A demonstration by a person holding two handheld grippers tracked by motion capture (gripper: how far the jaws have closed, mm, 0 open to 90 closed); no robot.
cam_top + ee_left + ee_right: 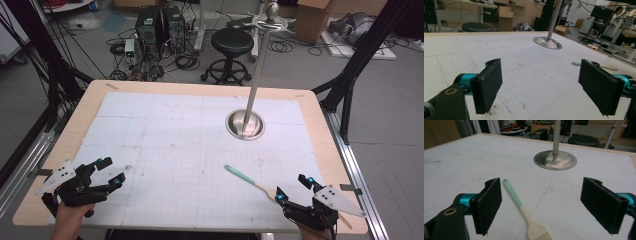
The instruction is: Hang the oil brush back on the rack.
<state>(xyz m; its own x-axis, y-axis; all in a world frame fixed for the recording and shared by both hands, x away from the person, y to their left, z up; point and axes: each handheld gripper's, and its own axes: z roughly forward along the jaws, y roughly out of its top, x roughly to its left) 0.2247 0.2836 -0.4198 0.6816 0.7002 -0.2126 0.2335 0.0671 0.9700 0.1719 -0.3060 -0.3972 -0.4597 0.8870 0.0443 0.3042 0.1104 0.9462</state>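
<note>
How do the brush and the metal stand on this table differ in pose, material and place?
The brush lies flat on the table mat; the metal stand rises upright on a thin pole from a round base. The brush has a mint-green handle and a cream head; the stand is bare shiny metal. The brush lies just in front of the open right gripper; the stand is farther back. Both rest on the mat, with neither gripper touching them.

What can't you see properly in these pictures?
- Brush: in the right gripper view the bottom edge cuts off its bristle tips.
- Brush: in the left gripper view a black jaw hides its middle.
- Stand: both gripper views cut off the pole's top.
- Right gripper: in the high view the bottom edge cuts off the hand holding it.
</note>
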